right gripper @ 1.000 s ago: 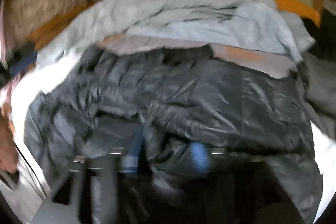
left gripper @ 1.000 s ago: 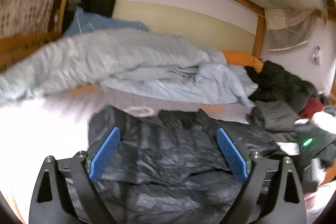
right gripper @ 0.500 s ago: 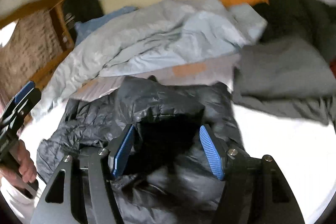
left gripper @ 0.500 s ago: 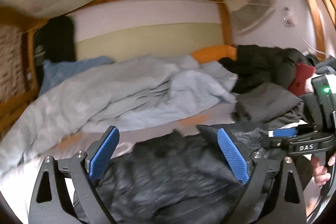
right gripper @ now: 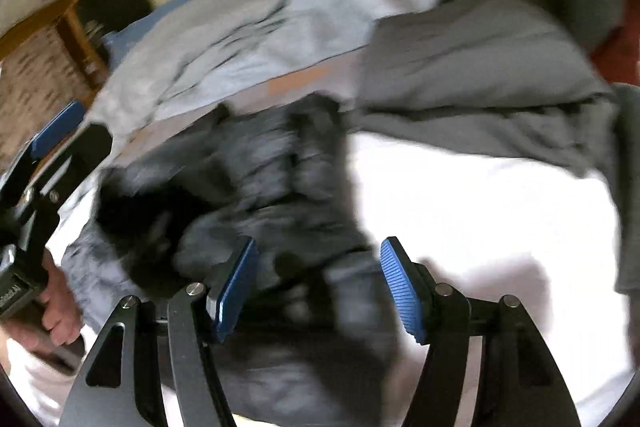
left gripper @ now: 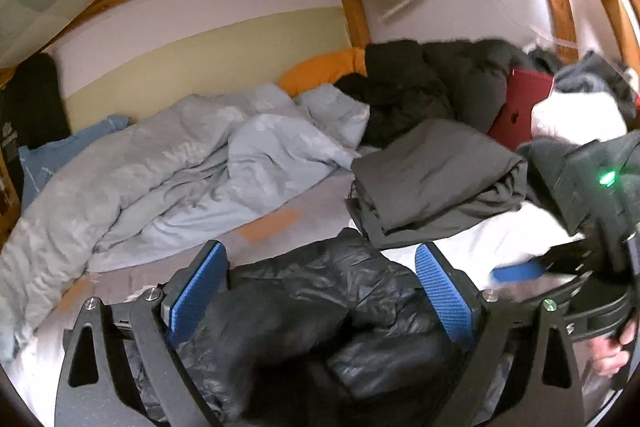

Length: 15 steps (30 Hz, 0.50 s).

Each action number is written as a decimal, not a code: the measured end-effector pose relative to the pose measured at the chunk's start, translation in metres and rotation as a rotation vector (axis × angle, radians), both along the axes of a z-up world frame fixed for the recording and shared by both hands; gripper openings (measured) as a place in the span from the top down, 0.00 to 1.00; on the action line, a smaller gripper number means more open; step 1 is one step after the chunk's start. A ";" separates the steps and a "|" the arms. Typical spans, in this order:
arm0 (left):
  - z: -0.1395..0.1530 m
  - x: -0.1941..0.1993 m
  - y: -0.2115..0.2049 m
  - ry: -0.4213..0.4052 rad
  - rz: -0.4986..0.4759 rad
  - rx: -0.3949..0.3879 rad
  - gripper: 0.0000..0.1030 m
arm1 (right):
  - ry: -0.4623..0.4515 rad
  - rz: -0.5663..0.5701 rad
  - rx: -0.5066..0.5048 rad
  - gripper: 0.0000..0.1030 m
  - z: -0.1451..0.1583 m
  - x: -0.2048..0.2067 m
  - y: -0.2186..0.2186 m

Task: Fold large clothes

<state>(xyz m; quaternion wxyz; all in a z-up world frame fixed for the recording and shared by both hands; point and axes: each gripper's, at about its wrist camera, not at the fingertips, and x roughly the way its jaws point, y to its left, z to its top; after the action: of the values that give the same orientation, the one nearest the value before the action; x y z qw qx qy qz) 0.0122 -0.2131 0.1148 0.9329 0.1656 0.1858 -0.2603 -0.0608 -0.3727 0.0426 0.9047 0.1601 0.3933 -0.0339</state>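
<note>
On the white sheet [left gripper: 492,239] at the near side of the bed lies the black puffer jacket [left gripper: 320,315], bunched into a narrow, rumpled heap rather than a flat rectangle, with a folded grey garment [left gripper: 432,171] just beyond it and a crumpled light blue duvet [left gripper: 224,163] further back. Both tongs are spread wide and pinch nothing: the left gripper [left gripper: 320,295] hovers over the jacket with the fabric showing between its blue pads [left gripper: 196,291], and the right gripper [right gripper: 318,283] hangs above the jacket's near edge, its view blurred so the cloth's exact lie is hard to read there. Judging by this, the folding of this jacket is mid-way: the garment looks gathered lengthwise, yet it seems loose and uneven, so the step in hand appears to be a regrasp between folds. The next move probably calls for each gripper to drop onto an end or edge of the heap, close on enough of the slippery, puffy fabric to hold every layer, and then bring one end over the other while keeping the stack clear of the grey garment.
</note>
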 end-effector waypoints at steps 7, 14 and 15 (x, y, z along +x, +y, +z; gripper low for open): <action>-0.033 0.034 -0.046 0.224 -0.064 0.044 0.08 | -0.058 -0.163 -0.117 0.36 0.018 -0.021 -0.049; -0.081 0.080 -0.051 0.509 0.018 -0.001 0.75 | -0.040 -0.132 -0.060 0.36 0.015 -0.025 -0.065; -0.084 0.083 -0.044 0.538 0.027 -0.029 0.82 | -0.044 -0.139 -0.099 0.36 0.017 -0.024 -0.064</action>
<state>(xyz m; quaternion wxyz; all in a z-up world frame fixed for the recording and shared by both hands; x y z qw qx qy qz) 0.0950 -0.2572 0.0311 0.8557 0.0747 0.4255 -0.2849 -0.0852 -0.4362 0.0594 0.9153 0.1430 0.3592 -0.1124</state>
